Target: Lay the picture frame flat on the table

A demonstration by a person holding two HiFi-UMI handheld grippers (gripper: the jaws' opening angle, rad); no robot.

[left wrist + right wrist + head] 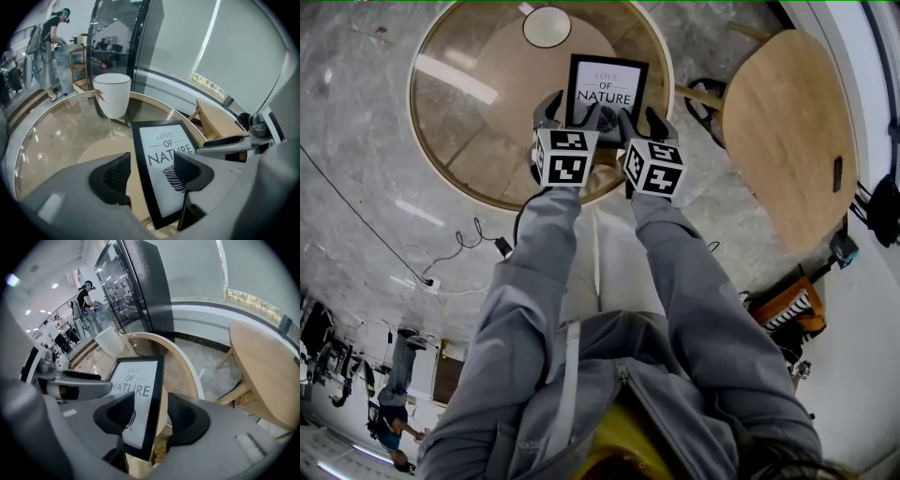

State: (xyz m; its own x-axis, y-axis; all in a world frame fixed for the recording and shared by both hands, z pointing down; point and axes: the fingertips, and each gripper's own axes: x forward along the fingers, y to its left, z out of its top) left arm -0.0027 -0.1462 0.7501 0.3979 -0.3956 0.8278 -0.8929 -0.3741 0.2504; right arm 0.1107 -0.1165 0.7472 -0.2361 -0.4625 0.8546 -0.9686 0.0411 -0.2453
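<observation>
A round glass-topped table with a pale wooden rim [459, 112] fills the upper head view. At its 6 o'clock edge is the black rectangular picture frame with a white "Love of Nature" print [607, 89], face turned up; whether it lies fully flat I cannot tell. The left gripper [572, 114] at the frame's 7 o'clock and the right gripper [639, 124] at 5 o'clock are both released, jaws apart astride its side edges. A white cup [547, 26] stands at 12 o'clock.
</observation>
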